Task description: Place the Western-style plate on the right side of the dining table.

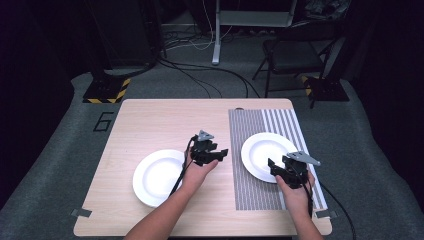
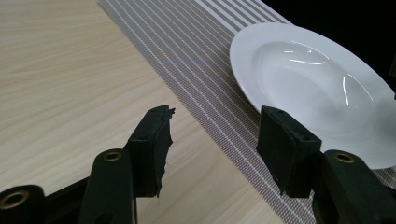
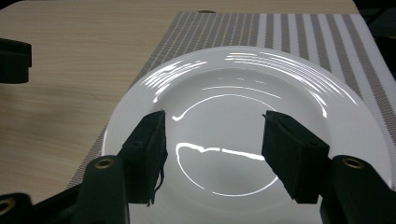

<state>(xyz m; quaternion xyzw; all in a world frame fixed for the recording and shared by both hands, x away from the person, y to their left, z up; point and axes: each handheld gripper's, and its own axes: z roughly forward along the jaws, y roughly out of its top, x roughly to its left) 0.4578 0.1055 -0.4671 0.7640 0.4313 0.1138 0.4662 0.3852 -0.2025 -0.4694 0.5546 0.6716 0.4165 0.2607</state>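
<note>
Two white plates are on the wooden table (image 1: 150, 120). The left plate (image 1: 158, 177) lies on bare wood. The right plate (image 1: 265, 152) lies on a grey striped placemat (image 1: 250, 192). My left gripper (image 1: 219, 150) hovers between the plates and points toward the mat. In the left gripper view it (image 2: 217, 119) stands open and empty over the mat's edge, with the right plate (image 2: 317, 88) ahead on the right. My right gripper (image 1: 275, 166) is at the near rim of the right plate. In the right gripper view it (image 3: 215, 122) is open above that plate (image 3: 243, 93), touching nothing.
The placemat (image 3: 299, 32) covers the table's right part up to its far edge. One jaw of the left gripper (image 3: 14, 60) shows at the left edge of the right gripper view. Beyond the table are a chair (image 1: 295, 55), a stand base (image 1: 106, 90) and floor cables.
</note>
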